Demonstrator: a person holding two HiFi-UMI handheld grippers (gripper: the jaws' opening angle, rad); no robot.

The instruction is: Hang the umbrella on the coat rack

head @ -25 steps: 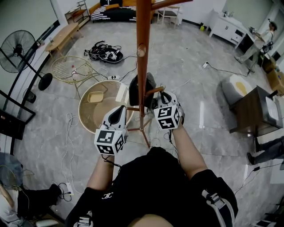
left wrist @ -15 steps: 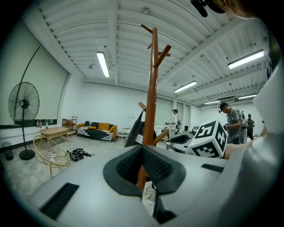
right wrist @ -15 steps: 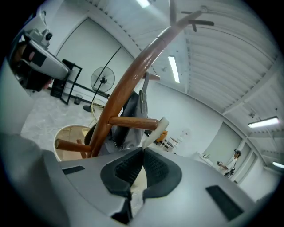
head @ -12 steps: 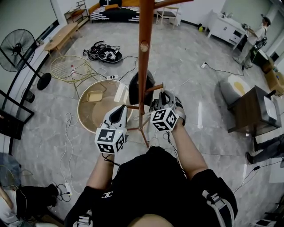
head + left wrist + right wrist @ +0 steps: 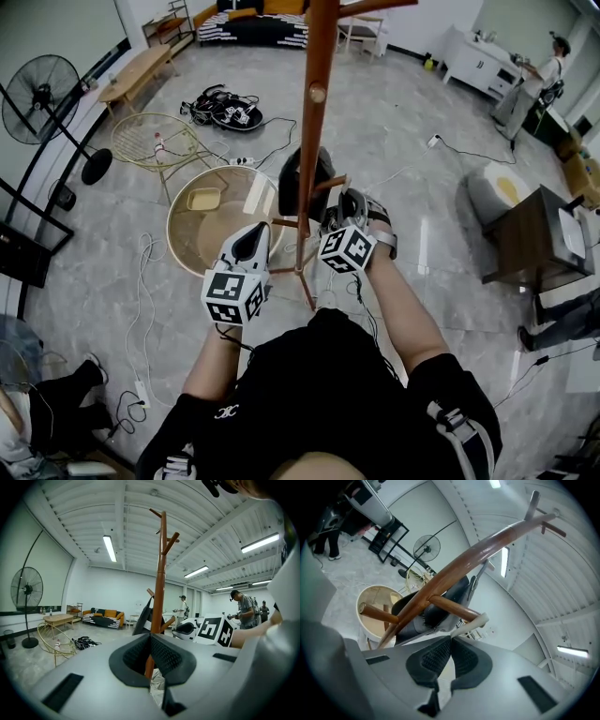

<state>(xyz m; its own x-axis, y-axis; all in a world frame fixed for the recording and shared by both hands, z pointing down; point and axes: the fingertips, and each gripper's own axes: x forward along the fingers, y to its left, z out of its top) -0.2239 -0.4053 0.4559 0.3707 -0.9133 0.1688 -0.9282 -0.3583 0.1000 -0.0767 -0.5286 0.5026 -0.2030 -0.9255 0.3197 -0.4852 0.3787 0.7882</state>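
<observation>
The brown wooden coat rack (image 5: 311,122) rises straight ahead of me, and in the left gripper view its pole (image 5: 161,573) stands just beyond the jaws. A dark folded umbrella (image 5: 302,183) hangs against the pole by a low peg (image 5: 452,606). The umbrella's dark body (image 5: 436,609) sits behind that peg. Its white handle end (image 5: 472,624) runs down into the tips of my right gripper (image 5: 451,639), which is shut on it just right of the pole (image 5: 351,204). My left gripper (image 5: 253,239) is lower left of the pole, shut with nothing in it (image 5: 150,637).
A round beige table (image 5: 202,230) holding a yellow tray stands left of the rack's splayed feet (image 5: 307,281). A wire side table (image 5: 155,145), a floor fan (image 5: 37,94) and loose cables lie to the left. A wooden desk (image 5: 534,234) is at the right, with people beyond.
My right gripper has drawn slightly back and left beside the pole, staying shut. The left gripper and the umbrella have barely moved.
</observation>
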